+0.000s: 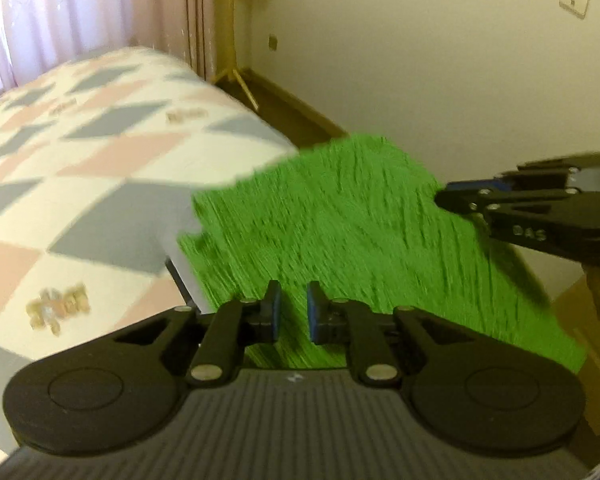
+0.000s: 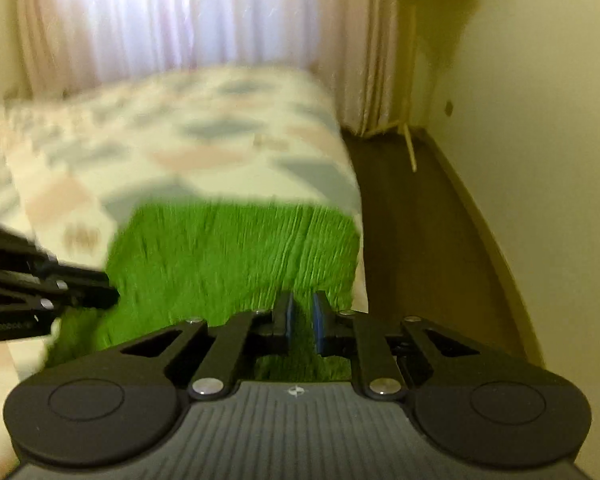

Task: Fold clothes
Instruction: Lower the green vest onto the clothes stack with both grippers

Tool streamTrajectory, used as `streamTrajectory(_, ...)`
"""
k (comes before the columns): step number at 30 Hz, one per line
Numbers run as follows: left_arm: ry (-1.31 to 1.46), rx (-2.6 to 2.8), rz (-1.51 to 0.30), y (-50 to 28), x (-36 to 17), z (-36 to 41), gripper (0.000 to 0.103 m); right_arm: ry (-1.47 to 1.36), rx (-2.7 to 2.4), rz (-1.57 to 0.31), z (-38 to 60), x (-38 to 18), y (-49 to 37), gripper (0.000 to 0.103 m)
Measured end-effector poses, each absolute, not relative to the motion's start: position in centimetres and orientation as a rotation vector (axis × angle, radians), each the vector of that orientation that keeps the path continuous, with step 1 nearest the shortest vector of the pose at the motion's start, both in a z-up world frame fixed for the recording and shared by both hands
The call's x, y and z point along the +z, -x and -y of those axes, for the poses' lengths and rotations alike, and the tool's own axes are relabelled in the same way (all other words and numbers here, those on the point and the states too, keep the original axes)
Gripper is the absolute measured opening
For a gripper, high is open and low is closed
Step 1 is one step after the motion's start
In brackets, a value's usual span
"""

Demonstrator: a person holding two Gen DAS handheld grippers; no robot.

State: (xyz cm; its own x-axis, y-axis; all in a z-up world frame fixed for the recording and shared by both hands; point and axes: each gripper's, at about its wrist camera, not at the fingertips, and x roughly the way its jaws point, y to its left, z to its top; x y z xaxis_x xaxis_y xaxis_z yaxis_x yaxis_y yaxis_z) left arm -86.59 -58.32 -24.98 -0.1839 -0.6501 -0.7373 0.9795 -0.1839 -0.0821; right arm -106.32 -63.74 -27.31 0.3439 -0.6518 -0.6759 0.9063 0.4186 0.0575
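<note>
Jaws of both the left gripper (image 1: pixel 293 310) and right gripper (image 2: pixel 302 320) clamped on green cloth (image 1: pixel 340 216), stretched between them over bed (image 1: pixel 100 140)

Bed (image 2: pixel 204 148) with patterned cover carries green cloth (image 2: pixel 236 256)

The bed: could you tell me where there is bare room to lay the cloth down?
The bed is bare from the green cloth to the curtain. The near corner is crowded by cloth and both grippers.

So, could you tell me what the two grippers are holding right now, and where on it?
Both hold the green cloth by its near edge: the left gripper and the right gripper, set apart along it.
</note>
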Motion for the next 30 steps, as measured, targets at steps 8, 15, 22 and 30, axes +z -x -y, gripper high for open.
streamTrajectory(8, -0.713, -1.592, -0.778, 85.2, -25.3, 62.7, 0.015, -0.622, -1.114, -0.562, 64.5, -28.0, 108.1, 0.019)
streamTrajectory(15, -0.638, -1.704, -0.779, 87.6, -20.5, 54.4, 0.015, -0.650, -1.152, -0.434, 55.9, -22.7, 110.8, 0.020)
streamTrajectory(22, -0.782, -1.673, -0.810, 91.6, -24.7, 50.9, 0.018, -0.755, -1.134, -0.607, 52.0, -27.3, 109.5, 0.020)
streamTrajectory(30, -0.783, -1.592, -0.779, 91.7, -21.2, 49.3, 0.021, -0.782, -1.128, -0.567, 52.1, -24.8, 109.7, 0.024)
